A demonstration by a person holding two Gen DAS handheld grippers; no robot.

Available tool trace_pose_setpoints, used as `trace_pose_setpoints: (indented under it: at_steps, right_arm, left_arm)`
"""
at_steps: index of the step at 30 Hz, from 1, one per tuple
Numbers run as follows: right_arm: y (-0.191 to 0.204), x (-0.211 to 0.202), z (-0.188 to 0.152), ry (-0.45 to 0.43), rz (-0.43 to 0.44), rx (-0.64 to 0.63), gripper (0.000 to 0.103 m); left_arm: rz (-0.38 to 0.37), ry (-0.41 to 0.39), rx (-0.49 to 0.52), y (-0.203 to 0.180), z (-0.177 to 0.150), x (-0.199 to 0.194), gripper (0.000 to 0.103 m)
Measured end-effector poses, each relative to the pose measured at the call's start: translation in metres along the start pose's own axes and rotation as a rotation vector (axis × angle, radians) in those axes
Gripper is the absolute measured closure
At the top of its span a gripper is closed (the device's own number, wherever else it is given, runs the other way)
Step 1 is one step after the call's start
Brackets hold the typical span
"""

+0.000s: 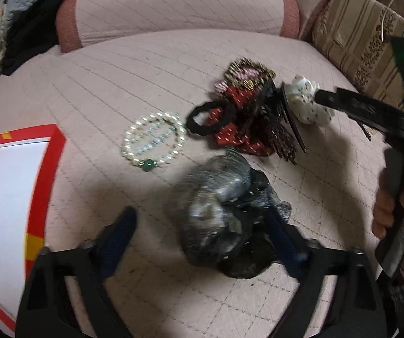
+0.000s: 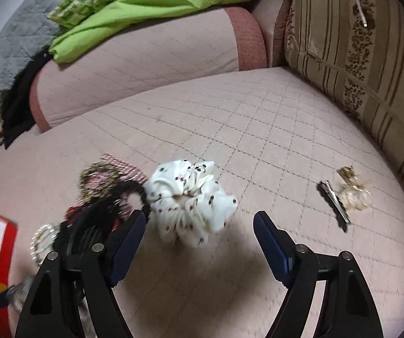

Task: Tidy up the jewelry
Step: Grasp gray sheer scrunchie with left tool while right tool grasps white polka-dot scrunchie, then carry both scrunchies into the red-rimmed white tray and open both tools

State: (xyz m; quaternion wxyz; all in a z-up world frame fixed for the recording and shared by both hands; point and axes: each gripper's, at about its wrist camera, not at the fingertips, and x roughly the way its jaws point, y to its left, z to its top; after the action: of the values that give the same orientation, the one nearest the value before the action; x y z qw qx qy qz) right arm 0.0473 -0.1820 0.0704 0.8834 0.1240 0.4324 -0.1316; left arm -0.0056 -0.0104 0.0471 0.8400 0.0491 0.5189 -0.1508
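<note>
Left wrist view: your left gripper [image 1: 202, 242] stands spread around a crumpled grey-black satin scrunchie [image 1: 224, 214]. Your right gripper [image 2: 200, 239] gapes wide before the ruffled white spotted scrunchie [image 2: 190, 202].

My tongs' matt black plastic arms hover over a quilted, matt pink cloth cover [image 2: 258, 129]. Soft white spotted cloth scrunchie [image 2: 193, 211], glossy pearl bracelet [image 1: 153, 138], shiny grey satin scrunchie [image 1: 224, 205], glinting metal clip [image 2: 335, 201].
</note>
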Motion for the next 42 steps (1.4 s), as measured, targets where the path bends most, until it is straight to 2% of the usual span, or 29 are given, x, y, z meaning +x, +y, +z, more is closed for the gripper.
trace_pose_setpoints:
  at_steps: [1, 2, 3, 5, 6, 8, 16, 22, 30, 37, 42]
  right_arm:
    - [0.000, 0.007, 0.001, 0.012, 0.003, 0.001, 0.022]
    - [0.000, 0.013, 0.002, 0.023, 0.006, 0.002, 0.029]
    - [0.000, 0.017, 0.002, 0.032, 0.005, 0.000, 0.035]
    - [0.001, 0.024, 0.001, 0.061, 0.022, -0.006, 0.073]
    - [0.001, 0.025, 0.001, 0.073, 0.038, -0.007, 0.081]
    - [0.001, 0.023, -0.001, 0.082, 0.066, -0.004, 0.087]
    - [0.002, -0.031, -0.006, 0.017, 0.116, 0.002, 0.089]
    - [0.031, -0.081, -0.011, -0.029, 0.171, -0.042, 0.089]
    - [0.113, -0.120, -0.028, -0.024, 0.289, -0.202, 0.089]
    - [0.196, -0.110, -0.046, 0.049, 0.396, -0.325, 0.089]
    - [0.257, -0.091, -0.058, 0.088, 0.454, -0.398, 0.089]
  left_arm:
    - [-0.009, 0.019, 0.005, -0.002, 0.000, 0.005, 0.041]
    - [-0.015, 0.029, 0.005, -0.002, -0.001, 0.007, 0.050]
    - [-0.020, 0.039, 0.006, -0.003, -0.002, 0.009, 0.070]
    - [-0.031, 0.043, 0.005, -0.004, -0.004, 0.010, 0.076]
    - [-0.033, 0.032, 0.003, -0.004, -0.005, 0.008, 0.084]
    - [-0.036, 0.016, -0.001, -0.003, -0.007, 0.001, 0.086]
    - [-0.048, -0.046, -0.091, 0.022, -0.013, -0.042, 0.087]
    - [-0.034, -0.103, -0.190, 0.059, -0.021, -0.076, 0.087]
    - [0.062, -0.162, -0.305, 0.133, -0.031, -0.106, 0.087]
    - [0.213, -0.173, -0.369, 0.220, -0.027, -0.111, 0.087]
    - [0.268, -0.137, -0.404, 0.281, -0.010, -0.093, 0.087]
